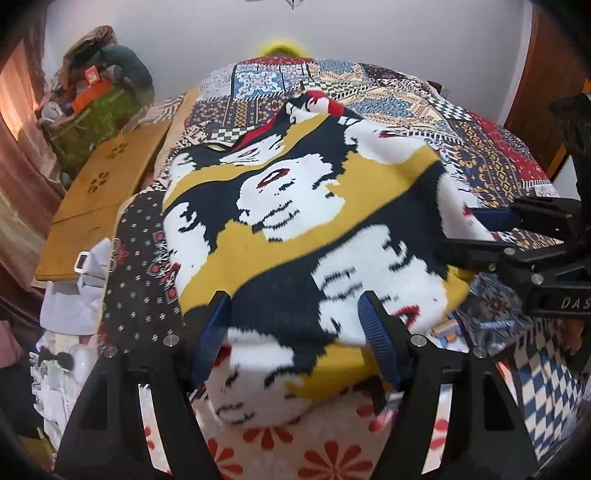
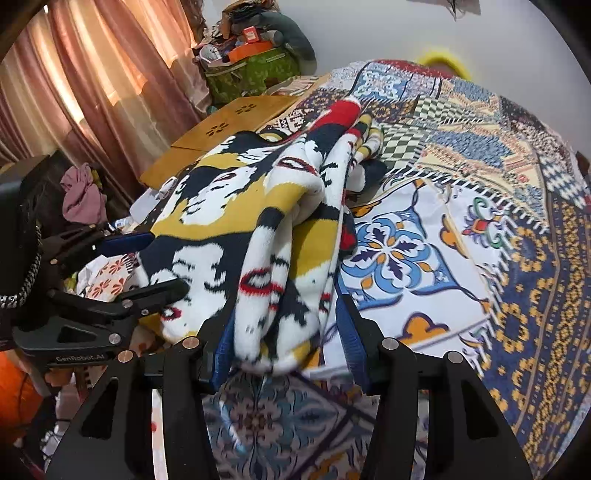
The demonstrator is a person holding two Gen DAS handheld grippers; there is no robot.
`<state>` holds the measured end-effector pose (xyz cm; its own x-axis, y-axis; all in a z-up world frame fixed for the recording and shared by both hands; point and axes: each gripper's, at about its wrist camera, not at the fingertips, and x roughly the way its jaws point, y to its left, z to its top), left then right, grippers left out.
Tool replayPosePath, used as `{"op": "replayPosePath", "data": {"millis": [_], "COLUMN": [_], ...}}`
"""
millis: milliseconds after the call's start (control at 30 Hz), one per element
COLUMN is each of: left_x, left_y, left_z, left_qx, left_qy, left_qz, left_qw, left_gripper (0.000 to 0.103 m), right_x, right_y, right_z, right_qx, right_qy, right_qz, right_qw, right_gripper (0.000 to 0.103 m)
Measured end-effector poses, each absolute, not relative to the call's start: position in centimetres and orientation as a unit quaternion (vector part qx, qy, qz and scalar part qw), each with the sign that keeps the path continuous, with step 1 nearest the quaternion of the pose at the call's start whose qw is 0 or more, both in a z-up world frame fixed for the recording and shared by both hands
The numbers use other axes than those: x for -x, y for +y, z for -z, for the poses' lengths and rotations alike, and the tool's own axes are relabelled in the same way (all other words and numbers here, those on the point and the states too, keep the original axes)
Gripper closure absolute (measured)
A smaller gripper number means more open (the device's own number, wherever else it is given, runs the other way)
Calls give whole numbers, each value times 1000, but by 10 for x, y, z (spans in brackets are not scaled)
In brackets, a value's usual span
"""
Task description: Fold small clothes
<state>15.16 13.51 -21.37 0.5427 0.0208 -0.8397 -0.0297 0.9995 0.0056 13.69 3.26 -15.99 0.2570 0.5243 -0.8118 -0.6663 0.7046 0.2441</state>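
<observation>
Both the left gripper (image 1: 295, 332) and the right gripper (image 2: 288, 339) stand wide open around the near edge of the knitted garment (image 1: 295, 221) on the bed (image 2: 517, 258), so closing carelessly could pinch only one layer and spoil the fold.

Pretty sure I'm working in somebody's bedroom here. Under me there's a bed covered with a busy patchwork-print bedspread (image 2: 517, 177), and pinkish-brown curtains (image 2: 92, 74) hang on one side with daylight coming through. A low wooden table with flower-shaped cutouts (image 1: 99, 188) sits just beside the bed. A green patterned bag piled with household clutter (image 2: 251, 70) stands against the plain white wall (image 1: 369, 29).
</observation>
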Motion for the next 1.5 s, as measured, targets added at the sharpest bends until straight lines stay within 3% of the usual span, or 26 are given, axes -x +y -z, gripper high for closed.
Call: {"op": "replayPosePath", "data": {"millis": [233,533,733,800,867,1167,1500], "left_x": [-114,-42,-3,7,15,34,39], "left_y": [153,167,154,148,144,134,134], "left_z": [160,43,10,6,4,2,3], "left_qx": [34,67,67,63,65,60,59], "left_qy": [422,263,196,182,174,156,152], "left_qz": [-56,-101,-93,-95,-92,-99,-98], "left_qw": [904,957,974,977,978,981,982], "left_gripper": [34,33,33,33,31,6,0], "right_x": [-107,-51,-11,0,5,14,15], "right_y": [14,10,11,10,10,7,7], "right_z": [98,-5,-33,-36,-37,-36,-33], "right_qx": [85,45,35,36,35,37,40], "right_qy": [405,252,195,183,176,167,169], "right_qz": [-368,-395,-400,-394,-387,-348,-339], "right_qw": [833,882,895,900,904,922,925], "right_gripper": [56,55,55,50,36,3,1]}}
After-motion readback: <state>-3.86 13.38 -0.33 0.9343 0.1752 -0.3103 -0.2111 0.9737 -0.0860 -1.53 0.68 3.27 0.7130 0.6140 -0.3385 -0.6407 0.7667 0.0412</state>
